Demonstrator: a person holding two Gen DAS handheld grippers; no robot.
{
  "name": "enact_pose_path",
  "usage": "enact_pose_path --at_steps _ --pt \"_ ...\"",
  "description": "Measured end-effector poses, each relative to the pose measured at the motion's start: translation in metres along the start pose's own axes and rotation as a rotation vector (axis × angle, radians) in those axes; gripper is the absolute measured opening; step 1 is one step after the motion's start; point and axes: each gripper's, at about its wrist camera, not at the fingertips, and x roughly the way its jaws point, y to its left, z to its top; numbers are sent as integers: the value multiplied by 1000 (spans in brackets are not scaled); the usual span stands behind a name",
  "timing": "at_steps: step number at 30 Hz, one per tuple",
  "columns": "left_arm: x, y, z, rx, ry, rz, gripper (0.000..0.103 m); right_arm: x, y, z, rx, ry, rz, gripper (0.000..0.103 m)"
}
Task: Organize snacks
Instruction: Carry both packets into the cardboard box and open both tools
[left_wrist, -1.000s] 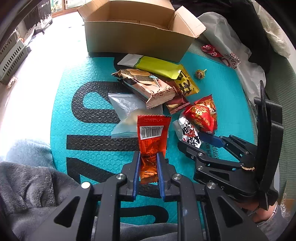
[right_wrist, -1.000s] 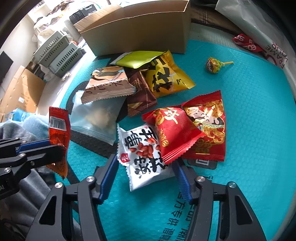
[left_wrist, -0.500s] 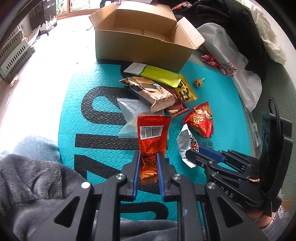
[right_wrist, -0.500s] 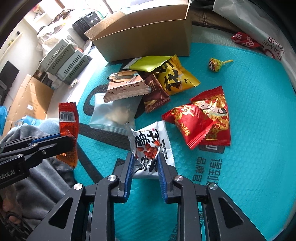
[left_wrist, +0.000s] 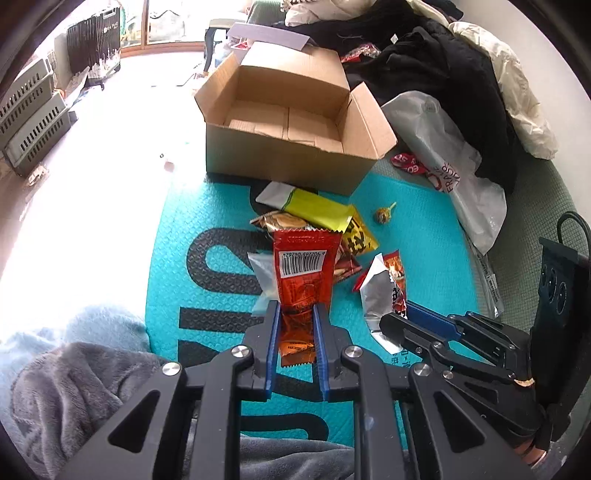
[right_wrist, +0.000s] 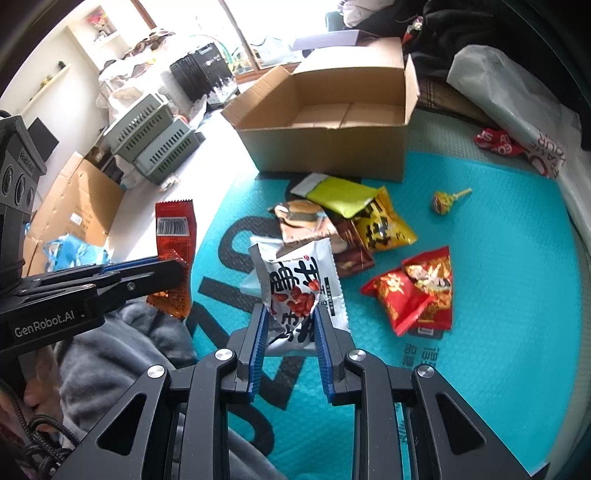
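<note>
Tongs, pair, each pinching one snack packet, raised above teal mat.

Left tongs (left_wrist: 294, 325) clamp orange-red sachet (left_wrist: 303, 273), barcode up, long axis upright; right tongs (right_wrist: 289, 325) clamp white peanut packet (right_wrist: 303, 284). Open cardboard box (left_wrist: 295, 147) lies ahead beyond remaining snack pile (right_wrist: 347, 221), empty inside, left tongs likely nearer. Teal mat (right_wrist: 498, 258) on floor; cluttered room.

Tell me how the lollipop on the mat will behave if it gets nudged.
The lollipop looks light, so a nudge would likely shift it easily. Its round head may roll, though the stick would probably swing it in an arc. The dimpled mat may slow it.
</note>
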Motion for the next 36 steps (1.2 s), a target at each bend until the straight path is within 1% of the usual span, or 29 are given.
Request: enact_pose_path --at_steps 5,9,14,17,21,24,28,32,36 --pt "-20 -2 32 9 -59 -6 17 -14 10 31 -23 -54 16 25" --pt "-32 -7 64 29 -110 -11 17 -25 14 61 -40 -96 23 25" --pt "-34 -14 111 60 -162 -31 17 -28 8 103 -51 -144 31 25" --pt "-27 -20 141 90 -188 -36 17 -27 1 132 -63 -173 11 25" --pt "-11 -27 184 132 -208 -55 17 -20 -10 169 -84 -212 -23 25" --pt "5 -30 213 163 -225 -56 17 -8 -20 198 -97 -222 -51 25" --pt "35 -26 248 175 -228 -53 17 14 -38 230 -100 -226 -91 25" --pt "68 -16 275 170 -219 -33 17 37 -53 255 -110 -225 -123 25" --pt "100 -7 291 175 -201 2 17 66 -64 274 -122 -205 -157 25"
